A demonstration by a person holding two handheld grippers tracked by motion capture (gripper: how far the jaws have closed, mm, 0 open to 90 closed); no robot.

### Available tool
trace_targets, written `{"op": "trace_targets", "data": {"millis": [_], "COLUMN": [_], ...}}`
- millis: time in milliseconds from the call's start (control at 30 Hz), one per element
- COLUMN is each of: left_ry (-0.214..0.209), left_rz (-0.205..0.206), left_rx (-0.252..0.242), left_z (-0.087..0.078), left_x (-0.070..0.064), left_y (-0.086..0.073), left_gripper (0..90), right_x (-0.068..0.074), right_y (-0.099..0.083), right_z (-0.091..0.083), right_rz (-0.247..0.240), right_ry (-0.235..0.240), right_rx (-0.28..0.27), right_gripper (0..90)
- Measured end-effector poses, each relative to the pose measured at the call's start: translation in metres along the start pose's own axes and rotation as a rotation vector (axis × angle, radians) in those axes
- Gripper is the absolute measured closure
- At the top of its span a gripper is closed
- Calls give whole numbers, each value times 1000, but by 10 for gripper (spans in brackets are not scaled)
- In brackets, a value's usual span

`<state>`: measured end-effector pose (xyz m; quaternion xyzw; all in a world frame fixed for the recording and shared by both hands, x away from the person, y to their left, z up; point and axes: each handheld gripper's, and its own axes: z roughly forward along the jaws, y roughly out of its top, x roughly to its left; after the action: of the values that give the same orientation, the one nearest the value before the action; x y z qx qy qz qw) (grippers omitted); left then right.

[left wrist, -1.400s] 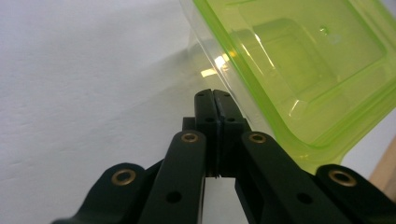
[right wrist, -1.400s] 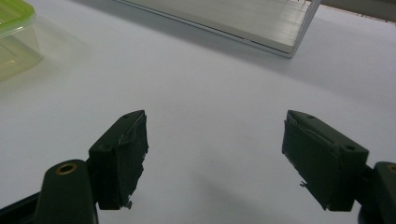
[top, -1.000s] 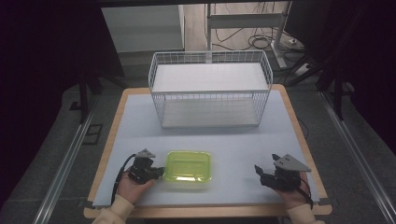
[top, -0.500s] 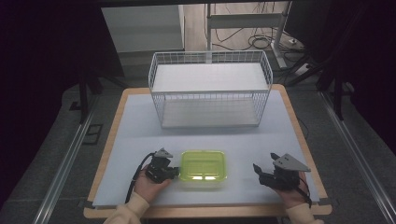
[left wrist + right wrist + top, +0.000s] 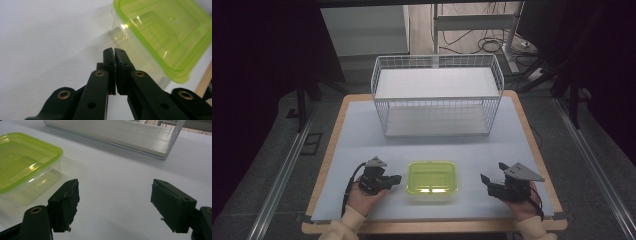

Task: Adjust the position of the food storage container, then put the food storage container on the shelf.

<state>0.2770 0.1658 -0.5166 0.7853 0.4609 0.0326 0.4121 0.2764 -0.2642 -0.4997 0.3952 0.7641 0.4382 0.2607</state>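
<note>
A clear plastic container with a lime-green lid (image 5: 432, 177) lies on the white table near the front edge. My left gripper (image 5: 397, 178) is just left of it, jaws shut with nothing between them. In the left gripper view the shut tips (image 5: 114, 51) sit at or right by the container's (image 5: 160, 32) clear side wall; I cannot tell if they touch. My right gripper (image 5: 488, 184) rests to the container's right with a gap between them, and it is open. In the right gripper view the open gripper (image 5: 117, 203) frames bare table, with the container (image 5: 22, 157) off to the left.
A white wire basket (image 5: 437, 100) with a flat shelf on top stands across the back middle of the table; its lower board (image 5: 125, 132) is seen ahead of the right gripper. The table's wooden rim (image 5: 532, 145) runs along the right side, with dark floor beyond.
The left gripper and the green-lidded container have both shifted rightward along the front of the table, toward its middle. The right gripper has stayed in place, open.
</note>
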Motion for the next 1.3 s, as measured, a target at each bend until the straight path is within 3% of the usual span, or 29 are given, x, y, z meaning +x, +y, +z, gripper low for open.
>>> {"op": "trace_targets", "data": {"millis": [67, 100, 200, 233, 267, 300, 433, 733, 833, 933, 1000, 1033, 1233, 1300], "left_ry": [10, 37, 56, 50, 51, 59, 70, 57, 40, 24, 21, 26, 14, -11], "left_rz": [-7, -9, -41, -60, -74, -85, -91, -83, -73, -61, -61, -59, -57, -72], "left_rx": [-24, -53, -77, -81, -94, -102, -111, -105, -82, -64, -58, -49, -47, -45], "left_z": [-8, -14, -20, -22, -25, -28, -35, -37, -34, -28, -26, -23, -21, -20], "left_x": [-1, -2, -1, 0, 1, 2, 2, -3, -7, -10, -11, -12, -13, -12], "left_y": [-2, -5, -7, -7, -7, -6, -4, -4, -3, 0, 1, 2, 4, 6], "left_gripper": [820, 776, 570, 498, 498, 435, 274, 262, 250, 252, 252, 255, 260, 275], "right_x": [-1, -2, -2, -2, -2, -2, -2, 1, 4, 8, 9, 12, 19, 18], "right_y": [0, 0, -1, 0, 0, 1, 2, 5, 6, 9, 10, 11, 17, 17], "right_z": [-1, -1, -1, -2, -2, -2, -1, 1, 3, 6, 7, 8, 13, 17], "right_rz": [15, 36, 63, 77, 77, 81, 111, 149, 166, 214, 228, 267, 281, 289], "right_ry": [-5, -6, 1, 19, 19, 26, 77, 157, 177, 240, 257, 294, 325, 333], "right_rx": [-13, -9, -8, -6, -6, -6, 17, 56, 81, 118, 133, 145, 152, 157], "right_gripper": [221, 219, 219, 223, 223, 227, 236, 251, 222, 227, 230, 253, 341, 354]}}
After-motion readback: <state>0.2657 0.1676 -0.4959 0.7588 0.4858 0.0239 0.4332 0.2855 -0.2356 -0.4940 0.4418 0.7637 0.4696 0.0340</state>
